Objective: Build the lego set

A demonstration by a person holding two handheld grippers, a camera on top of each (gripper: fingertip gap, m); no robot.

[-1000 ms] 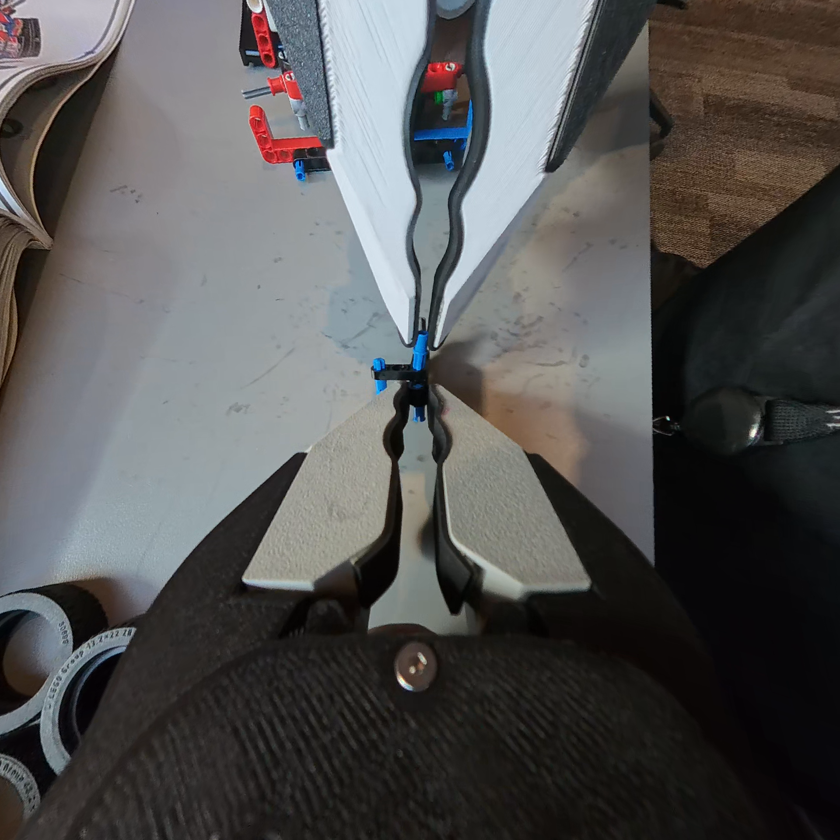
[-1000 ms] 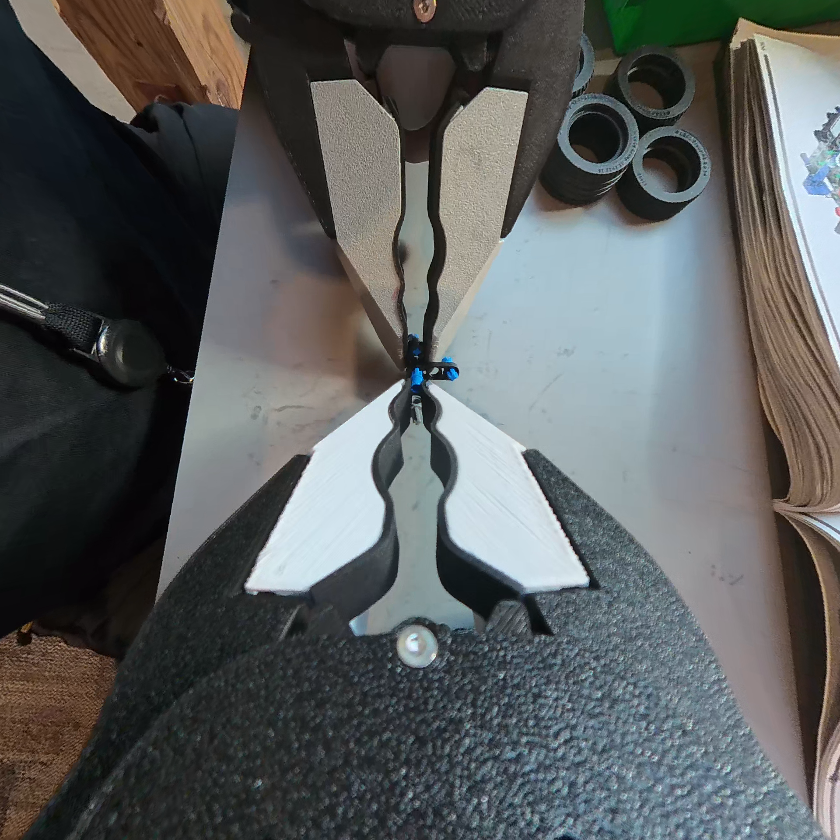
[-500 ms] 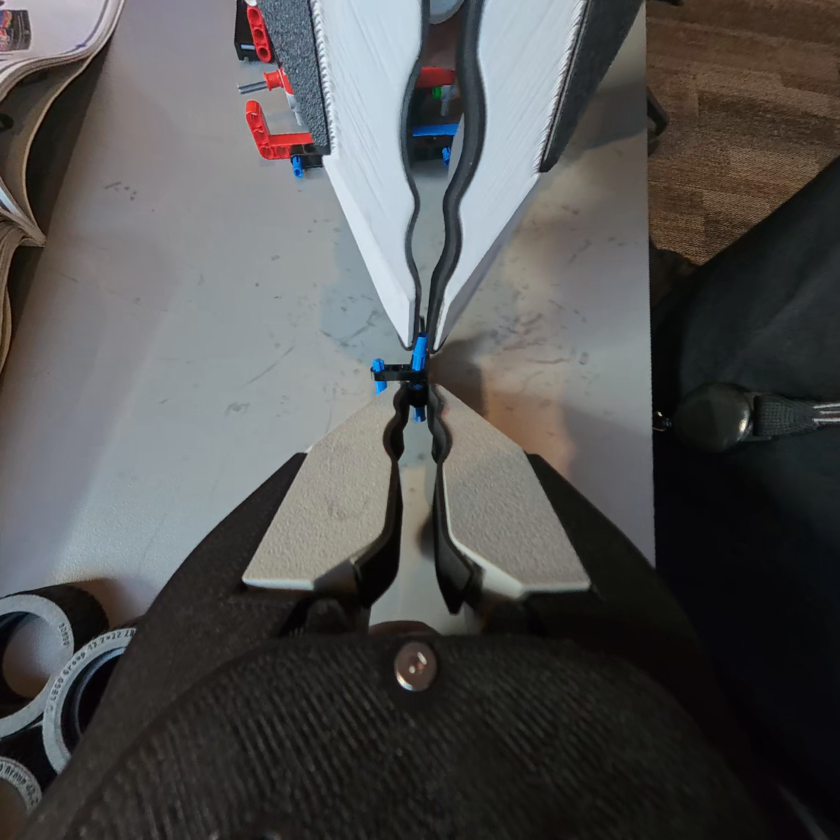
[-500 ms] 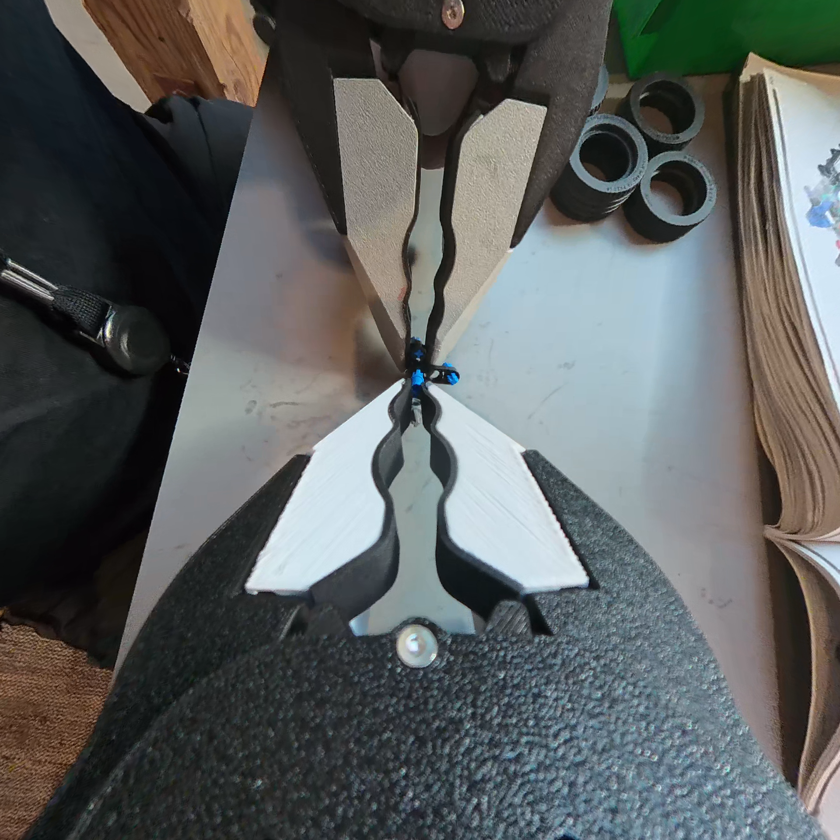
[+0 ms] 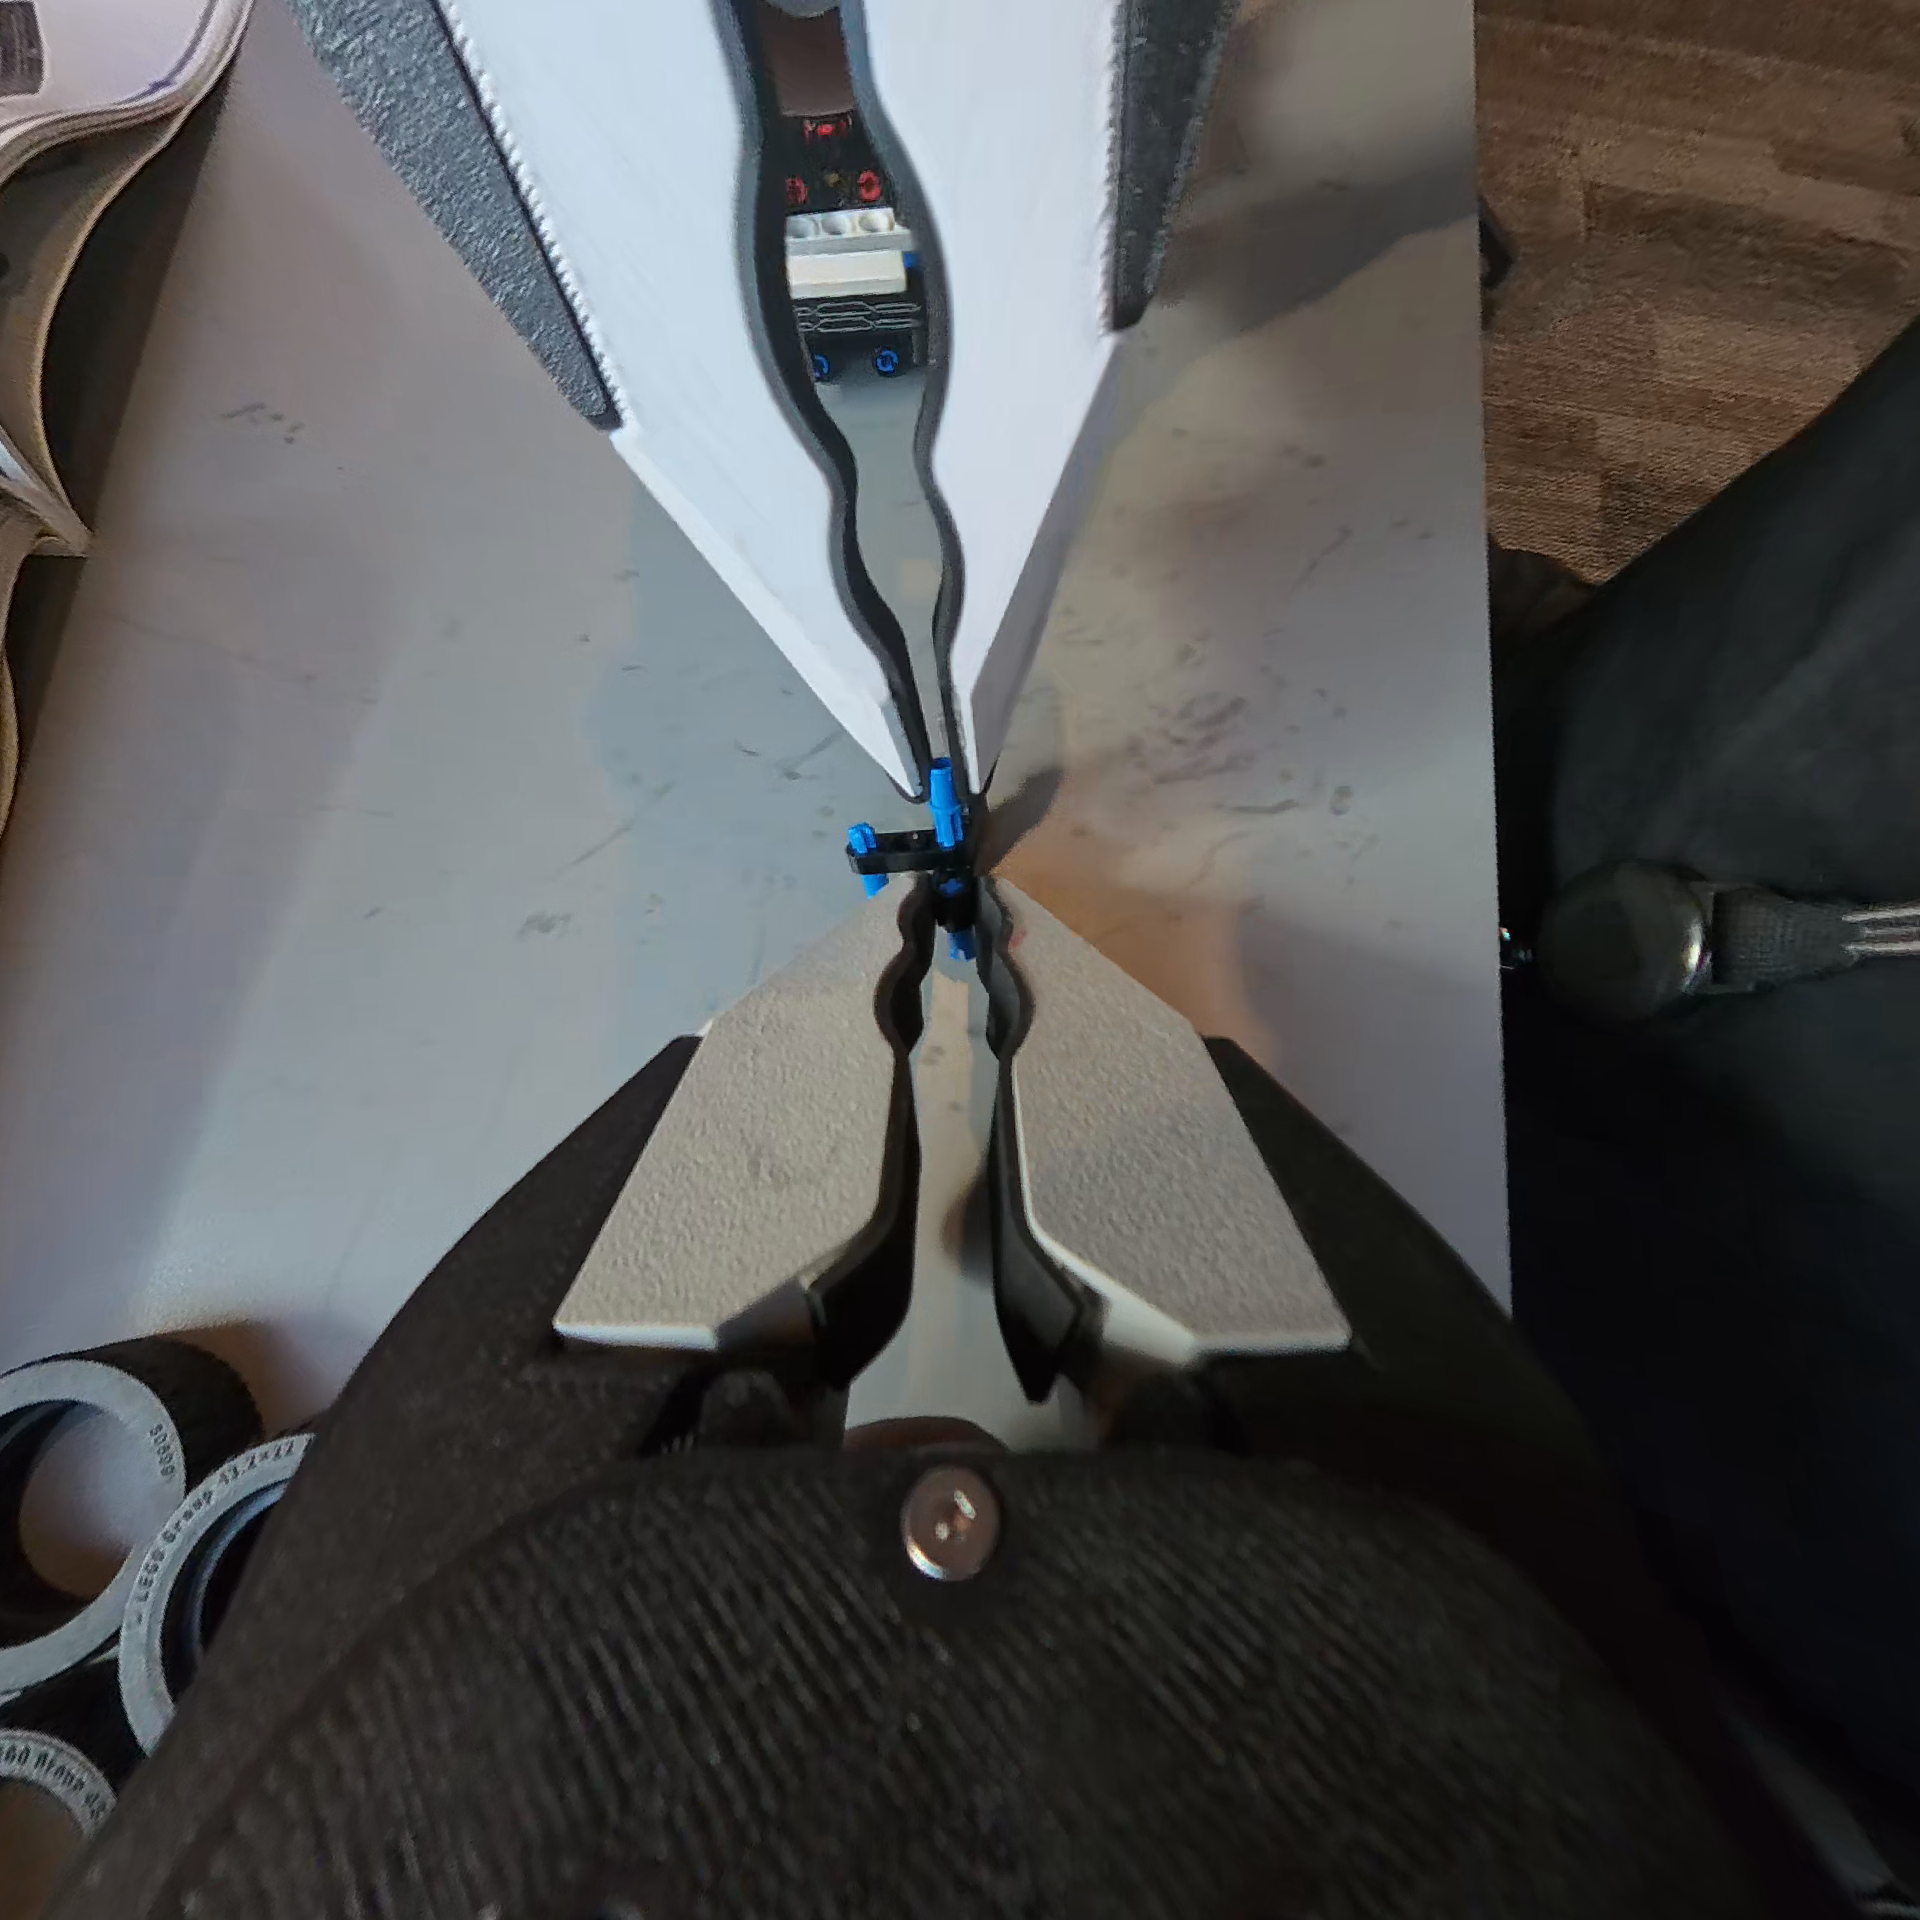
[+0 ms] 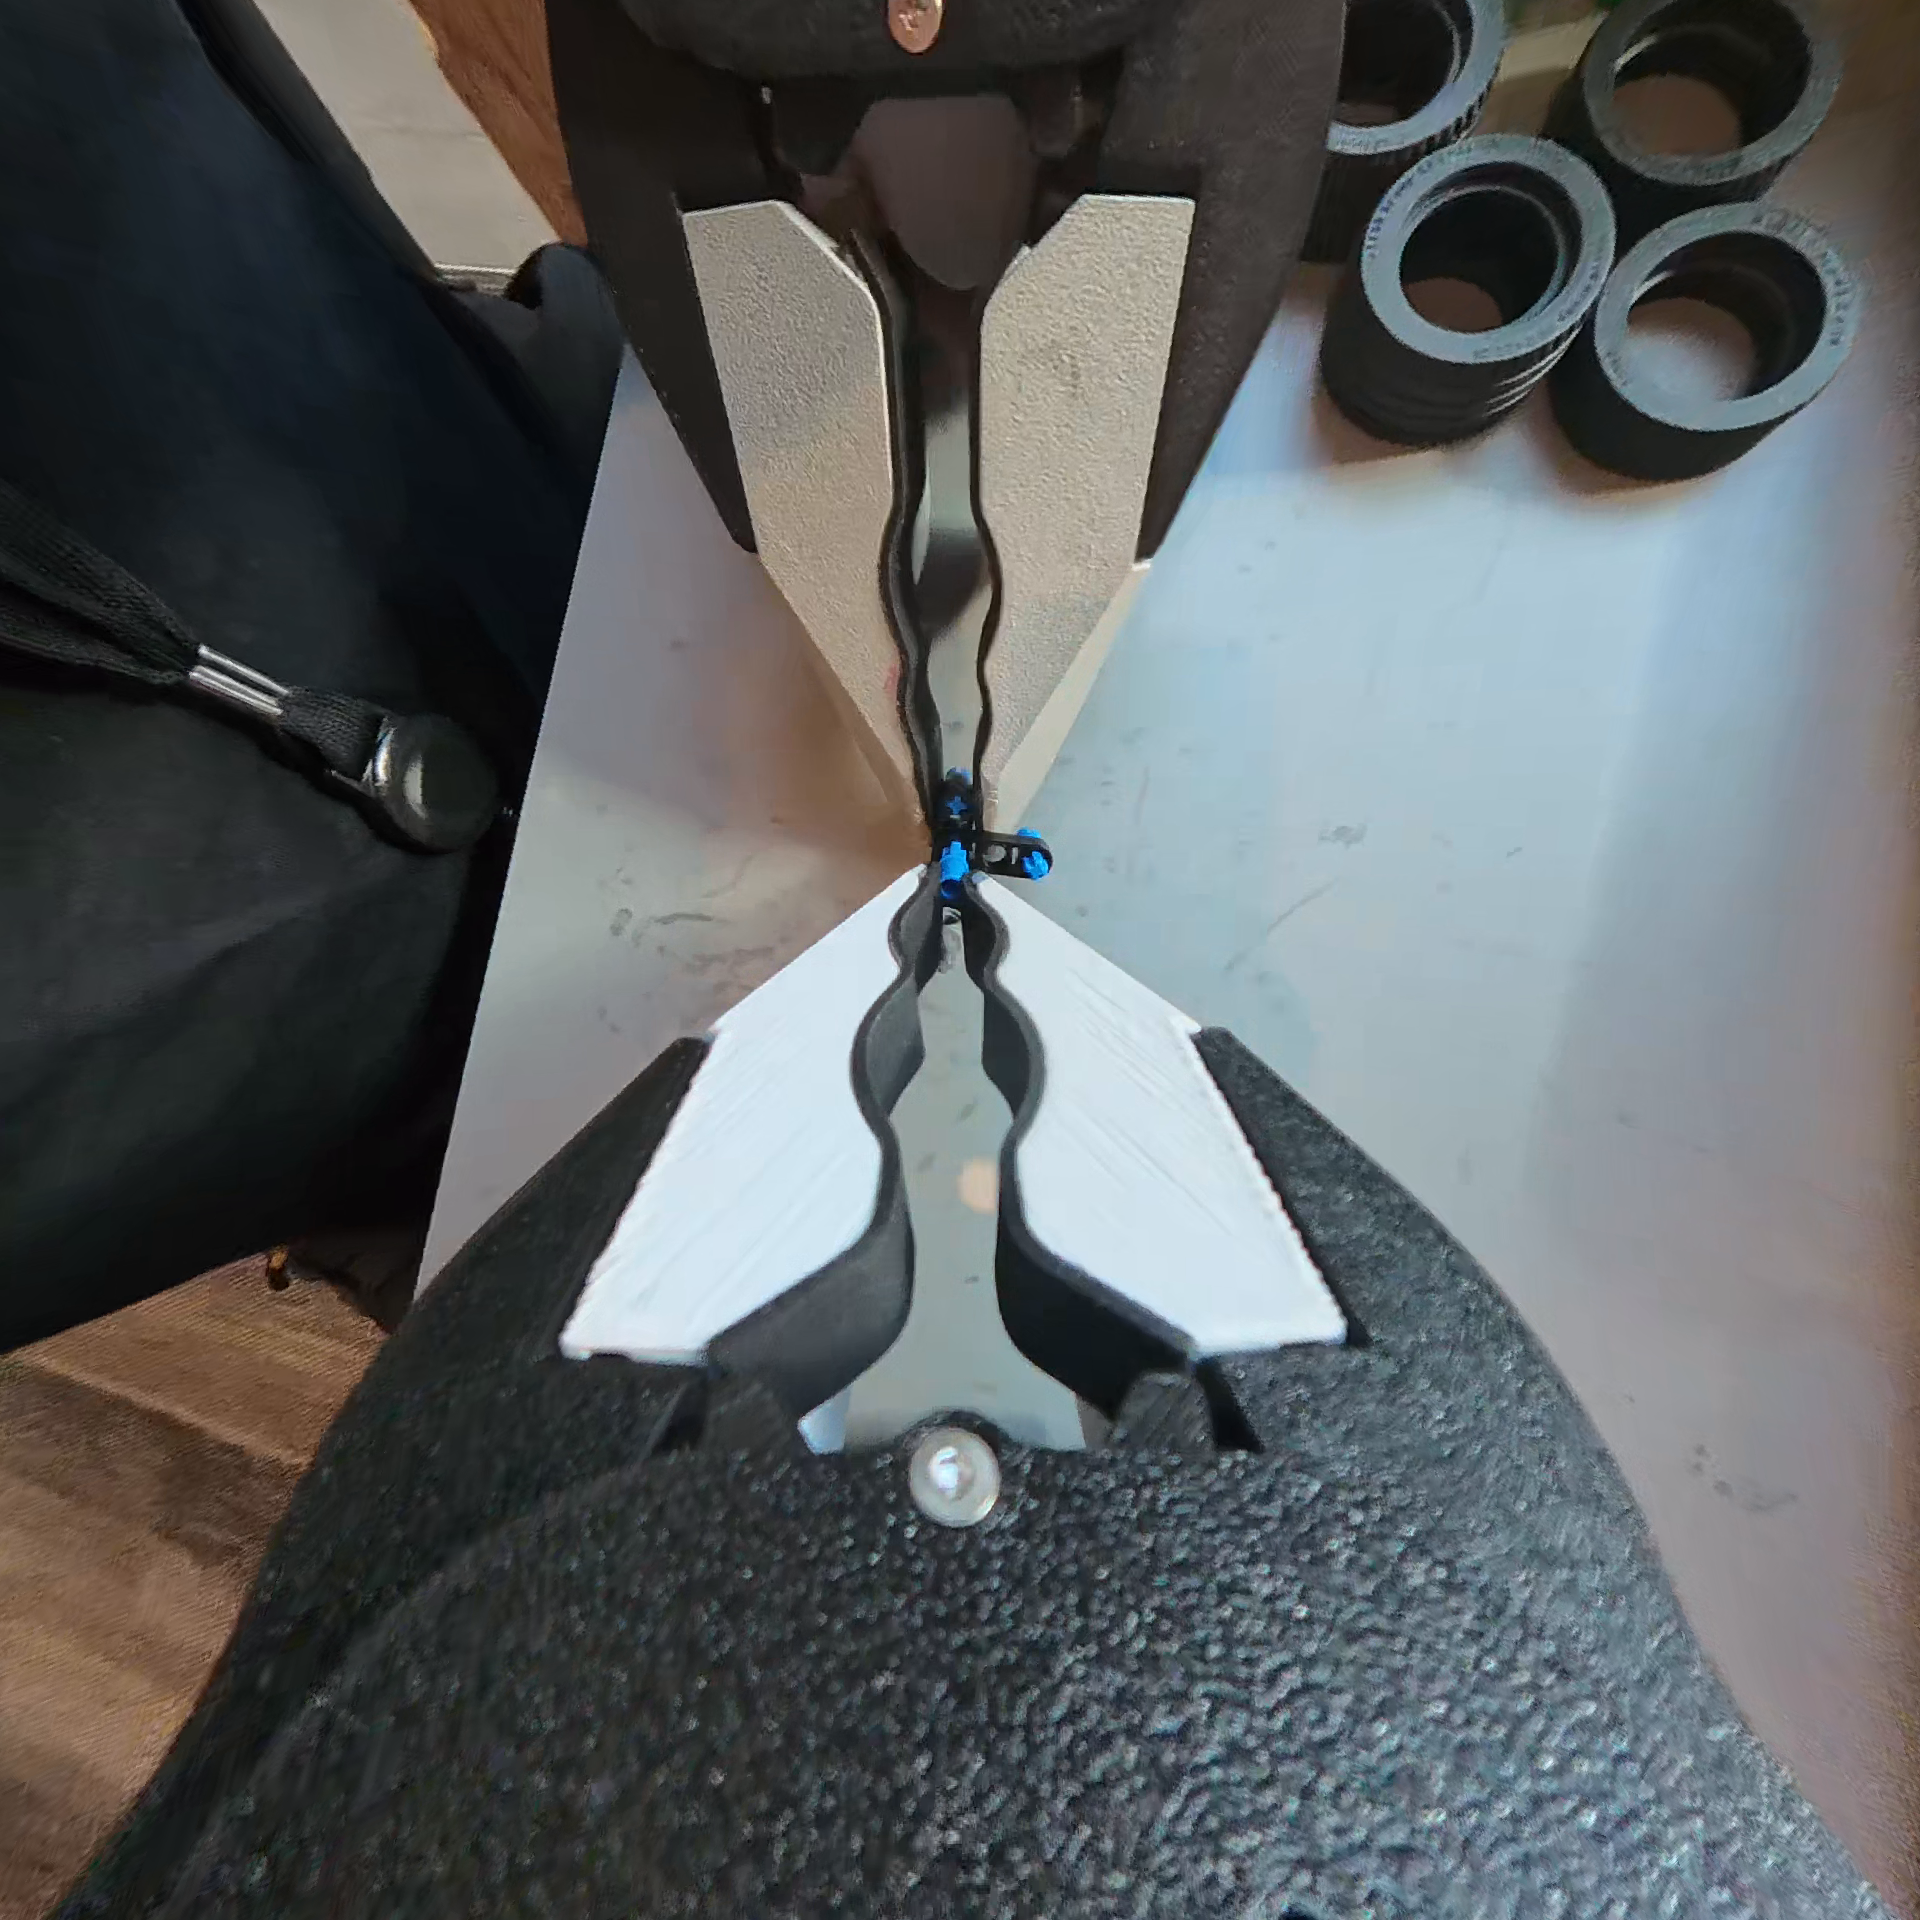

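Observation:
A small black lego beam with blue pins (image 5: 902,847) is held in the air just above the grey table (image 5: 364,831). My left gripper (image 5: 951,914), with grey fingers, is shut on its near end. My right gripper (image 6: 951,883), with white fingers, is shut on a blue pin of the same piece (image 6: 987,850). The two grippers meet tip to tip. The right gripper (image 5: 940,779) comes down from the top of the left wrist view. The left gripper (image 6: 956,800) comes down from the top of the right wrist view. One blue pin sticks out sideways, free of both.
Several black tyres (image 6: 1496,270) stand at the table's far side and also show in the left wrist view (image 5: 73,1496). An open instruction booklet (image 5: 62,104) lies at the left. A partly built lego model (image 5: 847,260) shows between the white fingers. A person in dark clothes (image 5: 1714,831) is at the table edge. Both grippers' tips are close together, under 4 cm apart.
Both grippers stay shut tip to tip on the small piece. The right gripper has shifted in the left view, so the red loose parts are gone and the model shows through its gap.

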